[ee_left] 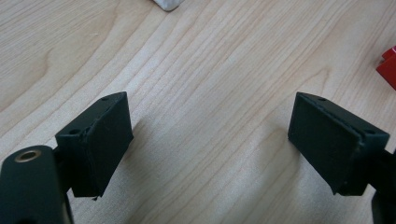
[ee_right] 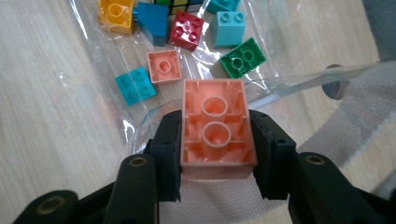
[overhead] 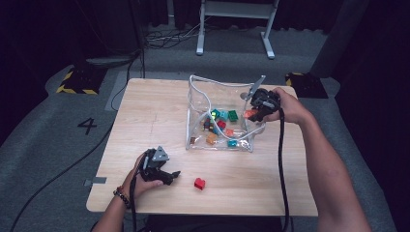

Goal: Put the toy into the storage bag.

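A: Where is the peach brick (ee_right: 215, 126) held?

B: It is clamped across its short sides in the right gripper (overhead: 257, 110), above the clear bag (overhead: 196, 113), whose mouth lies just below and ahead.

A: And the left gripper (ee_left: 210, 140)?

B: Its jaws are spread wide on the counter (overhead: 159, 121); the red brick (overhead: 199, 183) is left just beside it.

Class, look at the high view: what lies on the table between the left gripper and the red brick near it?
Nothing: bare wood separates the left gripper from the red brick.
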A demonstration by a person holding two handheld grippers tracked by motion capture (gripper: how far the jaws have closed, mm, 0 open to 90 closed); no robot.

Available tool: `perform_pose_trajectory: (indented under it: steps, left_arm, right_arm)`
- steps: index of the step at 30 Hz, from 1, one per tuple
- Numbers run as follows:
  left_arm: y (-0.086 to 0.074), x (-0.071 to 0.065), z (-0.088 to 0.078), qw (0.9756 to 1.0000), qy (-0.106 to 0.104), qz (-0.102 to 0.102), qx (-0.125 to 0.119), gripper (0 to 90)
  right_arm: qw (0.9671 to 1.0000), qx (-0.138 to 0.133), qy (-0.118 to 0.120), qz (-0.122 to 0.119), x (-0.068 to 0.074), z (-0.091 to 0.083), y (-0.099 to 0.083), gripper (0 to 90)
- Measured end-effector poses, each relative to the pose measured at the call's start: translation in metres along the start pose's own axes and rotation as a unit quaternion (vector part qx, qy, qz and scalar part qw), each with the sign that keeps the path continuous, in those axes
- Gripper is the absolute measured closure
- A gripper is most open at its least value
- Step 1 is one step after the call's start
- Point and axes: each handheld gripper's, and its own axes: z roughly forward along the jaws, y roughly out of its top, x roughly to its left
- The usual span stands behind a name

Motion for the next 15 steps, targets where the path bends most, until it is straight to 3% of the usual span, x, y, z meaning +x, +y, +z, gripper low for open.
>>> perform_pose_trajectory:
  steps: [10, 13, 15]
  left_arm:
    - [0.0, 0.0, 0.0, 1.0, 0.0, 0.0, 0.0, 13.8]
    - [0.0, 0.0, 0.0, 1.0, 0.0, 0.0, 0.0, 13.8]
    - [0.0, 0.0, 0.0, 1.0, 0.0, 0.0, 0.0, 13.8]
  right_arm:
    - [0.9993, -0.032, -0.013, 0.015, 0.001, -0.005, -0.004, 50.1]
    - [0.9979, -0.059, -0.015, 0.023, 0.002, -0.009, -0.006, 48.9]
    - [0.9952, -0.093, -0.014, 0.027, 0.006, -0.014, -0.01, 47.0]
